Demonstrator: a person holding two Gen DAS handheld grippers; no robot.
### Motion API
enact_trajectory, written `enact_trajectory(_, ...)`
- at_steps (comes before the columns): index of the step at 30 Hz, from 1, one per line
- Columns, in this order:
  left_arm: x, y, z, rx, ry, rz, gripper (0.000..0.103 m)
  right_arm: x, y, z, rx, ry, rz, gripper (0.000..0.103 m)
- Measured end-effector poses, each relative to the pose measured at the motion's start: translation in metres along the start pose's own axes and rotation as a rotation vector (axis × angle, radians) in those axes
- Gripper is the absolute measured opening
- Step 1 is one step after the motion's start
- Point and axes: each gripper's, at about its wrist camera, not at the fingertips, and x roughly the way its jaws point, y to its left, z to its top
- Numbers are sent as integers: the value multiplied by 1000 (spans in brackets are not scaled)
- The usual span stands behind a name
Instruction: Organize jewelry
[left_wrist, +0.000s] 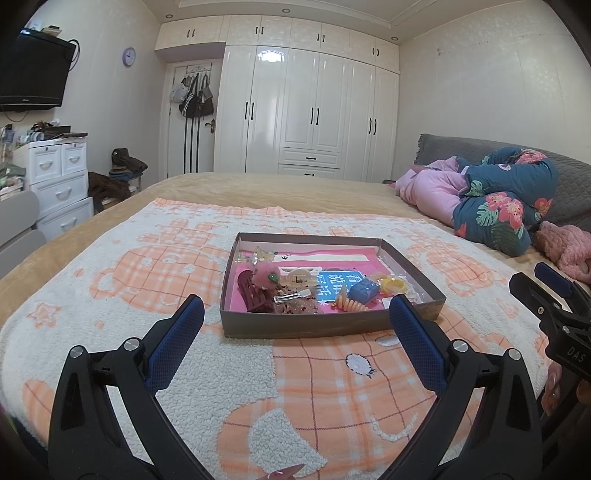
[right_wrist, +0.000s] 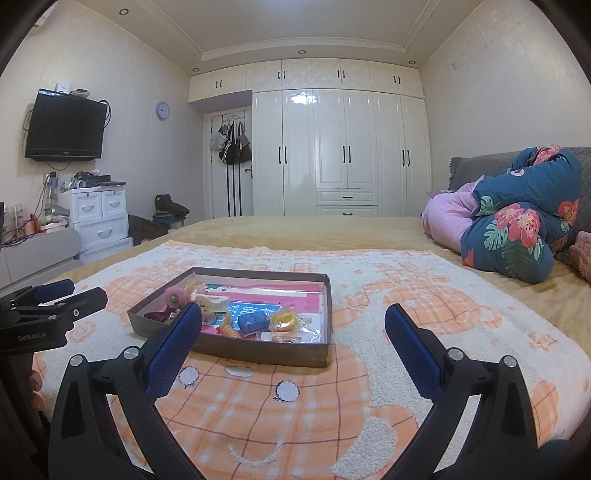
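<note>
Both the left gripper (left_wrist: 295, 314) and right gripper (right_wrist: 293, 323) are hovering wide apart and empty near the tray (left_wrist: 332, 326) sitting on the bed's blanket (left_wrist: 221, 369), so I'd be picking one loose piece, like the silver clip (left_wrist: 293, 296), and pinching it slowly.

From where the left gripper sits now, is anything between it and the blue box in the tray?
Only the tray's near wall. The left gripper is open and empty, and the blue box lies just behind that wall.
</note>
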Motion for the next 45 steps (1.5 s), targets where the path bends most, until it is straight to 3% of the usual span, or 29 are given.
enact_trajectory(31,1,6,0,-8,11,-6,92,0,1,-2,-2,0,-1,97)
enact_trajectory(39,4,4,1,4,22,39,92,3,0,-2,-3,15,-9,97)
enact_trajectory(45,5,11,4,-27,30,29,92,12,-6,-4,16,39,-18,97)
